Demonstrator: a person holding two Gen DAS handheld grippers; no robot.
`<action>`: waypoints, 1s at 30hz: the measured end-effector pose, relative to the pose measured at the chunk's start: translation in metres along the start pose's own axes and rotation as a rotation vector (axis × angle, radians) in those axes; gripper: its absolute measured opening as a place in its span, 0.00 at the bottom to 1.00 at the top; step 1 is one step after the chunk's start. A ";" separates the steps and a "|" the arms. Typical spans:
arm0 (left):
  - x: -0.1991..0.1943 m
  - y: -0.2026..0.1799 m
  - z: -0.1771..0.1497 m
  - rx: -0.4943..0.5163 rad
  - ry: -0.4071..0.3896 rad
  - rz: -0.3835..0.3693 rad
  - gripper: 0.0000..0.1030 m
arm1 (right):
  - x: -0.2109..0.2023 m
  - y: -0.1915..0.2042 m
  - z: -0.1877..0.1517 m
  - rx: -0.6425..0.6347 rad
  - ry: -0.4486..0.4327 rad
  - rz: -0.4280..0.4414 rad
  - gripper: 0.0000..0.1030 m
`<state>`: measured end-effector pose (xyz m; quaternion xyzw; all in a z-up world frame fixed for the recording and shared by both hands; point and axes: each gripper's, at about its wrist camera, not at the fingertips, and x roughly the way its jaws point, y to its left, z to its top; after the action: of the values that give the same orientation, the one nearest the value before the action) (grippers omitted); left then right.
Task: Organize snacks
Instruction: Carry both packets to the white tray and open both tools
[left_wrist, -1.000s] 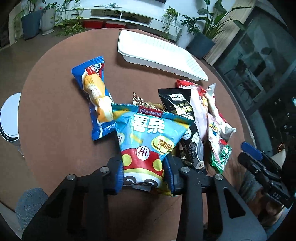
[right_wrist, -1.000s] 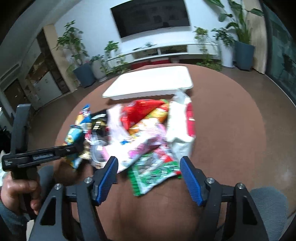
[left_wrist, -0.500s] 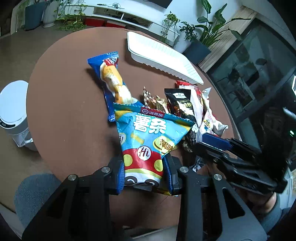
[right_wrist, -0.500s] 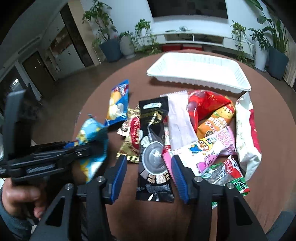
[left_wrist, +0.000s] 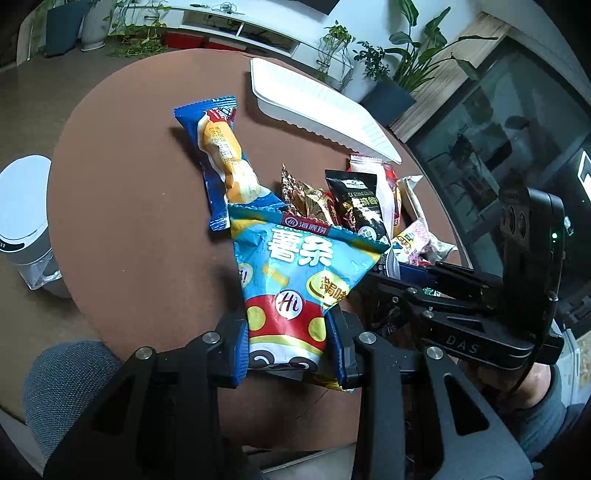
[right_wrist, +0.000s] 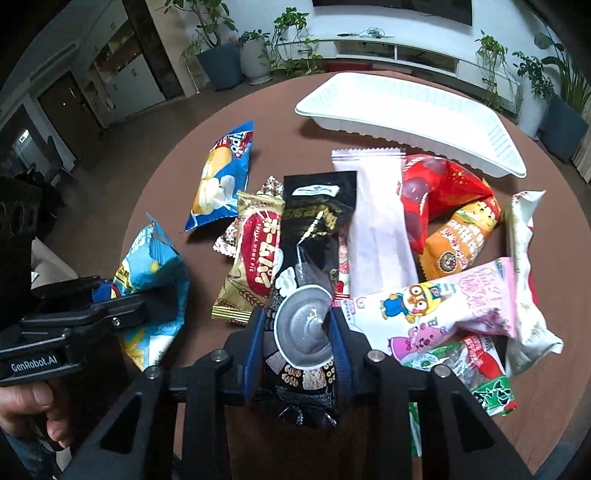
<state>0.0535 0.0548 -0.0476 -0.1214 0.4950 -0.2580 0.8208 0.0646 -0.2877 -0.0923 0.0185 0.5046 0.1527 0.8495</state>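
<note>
Nearest, at the table's (left_wrist: 140, 206) near edge: holding the chips bag (left_wrist: 295, 280) by its lower end in the left gripper (left_wrist: 291, 354), both pads pressing the foil, the bag tilting up and away. Gripping exactly as a second ago; no change here.

Beside it, just right: closing the right gripper (right_wrist: 297, 347) on the near end of the black pouch (right_wrist: 314, 229). Main change of the moment. Having stood wide open a second ago over the green pack (right_wrist: 476, 373) at the heap's right side, now sitting further left with the jaws just drawn in, pads touching both long edges of the pouch. Pouch not yet rising, lying flat along the heap's middle.

Lying around the pouch, mid-table: gold bar (right_wrist: 255, 258) touching its left edge, white sachet (right_wrist: 376, 221) along its right edge, pink pack (right_wrist: 443, 299) and the green pack nearer on the right, red bag (right_wrist: 439, 188) beyond those. Blue wrapper (right_wrist: 221, 173) lying apart towards the left edge.

Farthest, by the far edge: tray (right_wrist: 388, 125) waiting, nothing showing in it.

Reading for the task: probably carrying two snacks at once from here, one per gripper, with the sorting barely beginning. Likely needing next a lift of the pouch clear of its neighbours.
</note>
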 end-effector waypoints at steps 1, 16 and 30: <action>0.001 0.000 0.000 0.001 0.001 -0.001 0.31 | 0.000 0.000 0.001 0.003 -0.001 0.007 0.31; 0.000 -0.001 0.009 -0.004 -0.004 -0.056 0.30 | -0.037 -0.028 -0.006 0.192 -0.093 0.225 0.20; -0.018 0.005 0.136 0.035 -0.075 -0.045 0.30 | -0.097 -0.153 0.025 0.422 -0.270 0.218 0.20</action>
<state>0.1677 0.0614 0.0292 -0.1277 0.4562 -0.2804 0.8348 0.0806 -0.4575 -0.0261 0.2693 0.4026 0.1308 0.8650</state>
